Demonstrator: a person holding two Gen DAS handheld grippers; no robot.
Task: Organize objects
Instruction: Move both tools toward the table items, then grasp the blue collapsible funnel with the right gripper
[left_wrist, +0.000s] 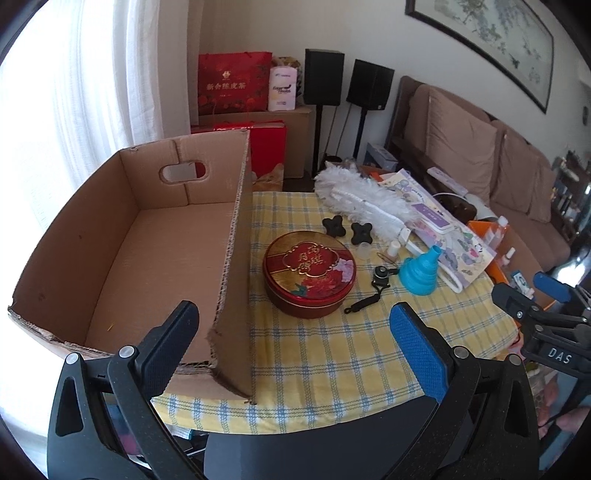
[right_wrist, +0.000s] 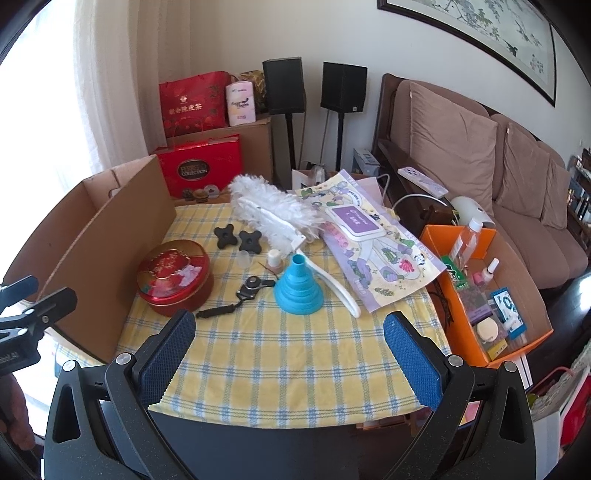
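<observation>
Ahead of the left hand-held gripper (left_wrist: 295, 336), whose fingers are spread wide and carry nothing, a round red tin (left_wrist: 309, 272) sits on the bench (left_wrist: 332, 362) under a yellow checked cloth. Left of that gripper stands an open cardboard box (left_wrist: 122, 258), its near wall running between the spread fingers, and the tin lies just beside that wall. Beyond the tin are 2 black cross-shaped knobs (left_wrist: 334, 226), close together, and a white feather duster (left_wrist: 365, 199) that slants away behind them. Right of the tin lies a small black strap with a round clip (left_wrist: 375, 286), and a blue collapsible funnel (left_wrist: 423, 270) stands wide end down near it.

Over on the other side, the right hand-held gripper (right_wrist: 290, 341) also hangs released above the near edge of the cloth, fingers well apart. Straight ahead of it is the funnel; a patterned paper bag (right_wrist: 384, 251) lies further ahead and to its right. Off the bench edge to its right sits an orange box (right_wrist: 480, 291) holding bottles and small packets. A brown sofa (right_wrist: 480, 147) lines the wall behind.
</observation>
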